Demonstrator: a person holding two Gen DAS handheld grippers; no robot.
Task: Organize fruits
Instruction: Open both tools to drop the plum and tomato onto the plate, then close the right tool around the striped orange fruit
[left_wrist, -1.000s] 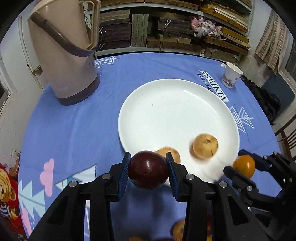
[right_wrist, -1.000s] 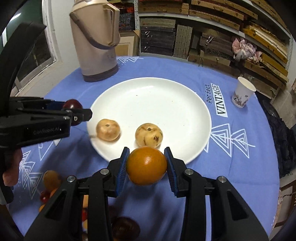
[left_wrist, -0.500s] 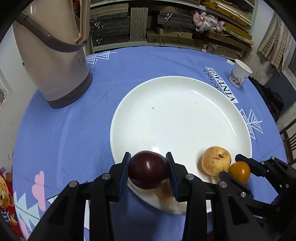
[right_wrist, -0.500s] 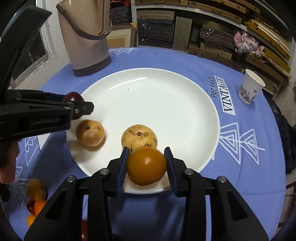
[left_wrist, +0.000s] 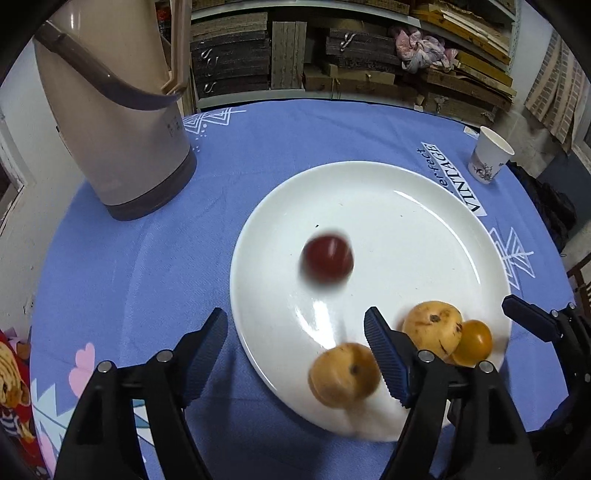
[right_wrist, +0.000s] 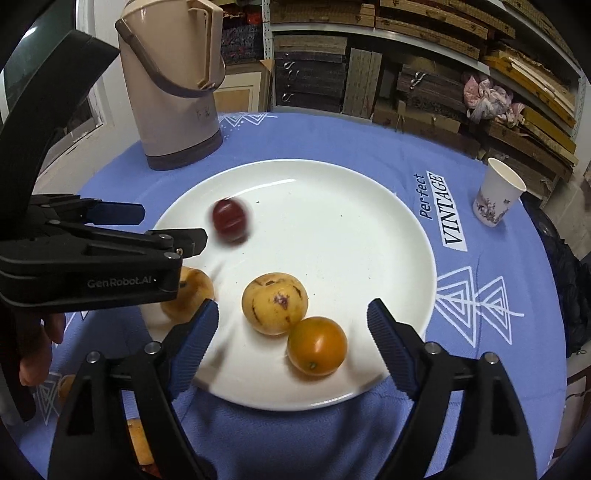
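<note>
A white plate (left_wrist: 424, 229) (right_wrist: 351, 206) sits on the blue tablecloth. A dark red plum (left_wrist: 327, 258) (right_wrist: 232, 220) is on the plate, blurred by motion. An orange fruit (right_wrist: 317, 346) (left_wrist: 474, 341) rests on the plate's near part against a yellow spotted fruit (right_wrist: 274, 303) (left_wrist: 432, 326). Another yellow fruit (left_wrist: 343, 374) (right_wrist: 190, 291) lies at the plate's near-left rim. My left gripper (left_wrist: 295, 350) (right_wrist: 147, 221) is open and empty over the plate's edge. My right gripper (right_wrist: 291, 339) is open with the orange fruit between its spread fingers.
A beige thermos jug (left_wrist: 118, 122) (right_wrist: 177, 88) stands at the back left. A paper cup (left_wrist: 489, 158) (right_wrist: 498, 197) stands at the back right. More small fruits (right_wrist: 138, 441) lie on the cloth near me. Shelves of wood stand behind the table.
Both grippers have opened. The plum left the left gripper and rolls on the plate. The orange fruit left the right gripper and lies beside the yellow fruit.
</note>
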